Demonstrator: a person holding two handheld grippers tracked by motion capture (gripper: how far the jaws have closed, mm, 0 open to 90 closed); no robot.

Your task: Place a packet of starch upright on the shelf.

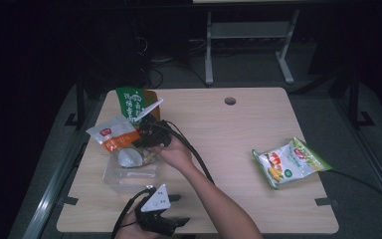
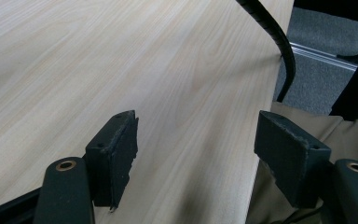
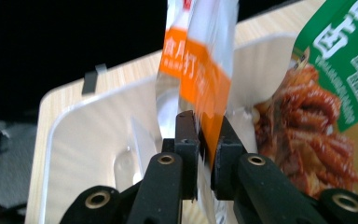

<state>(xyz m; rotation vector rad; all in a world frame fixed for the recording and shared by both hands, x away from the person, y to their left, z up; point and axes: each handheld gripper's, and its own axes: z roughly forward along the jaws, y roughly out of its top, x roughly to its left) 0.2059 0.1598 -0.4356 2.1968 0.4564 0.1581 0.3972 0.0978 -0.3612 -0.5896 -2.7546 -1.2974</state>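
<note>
An orange and white snack packet point(image 1: 113, 135) stands upright over a clear plastic tub point(image 1: 124, 177) at the table's left. In the right gripper view, my right gripper point(image 3: 205, 135) is shut on the lower edge of this packet point(image 3: 200, 70), with its jaws nearly together. From the high view, the right gripper point(image 1: 149, 137) sits in a hand just right of the packet. A green packet point(image 1: 132, 103) of reddish-brown food point(image 3: 345, 60) leans behind it. Near the table's front edge, my left gripper point(image 1: 180, 209) is open and holds nothing point(image 2: 196, 149).
A yellow-green and white snack bag point(image 1: 291, 162) lies flat at the table's right side. The wooden table point(image 1: 238, 129) has a round cable hole point(image 1: 230, 101) near its far edge. A black cable point(image 2: 279, 42) runs over the table's edge beside the left gripper.
</note>
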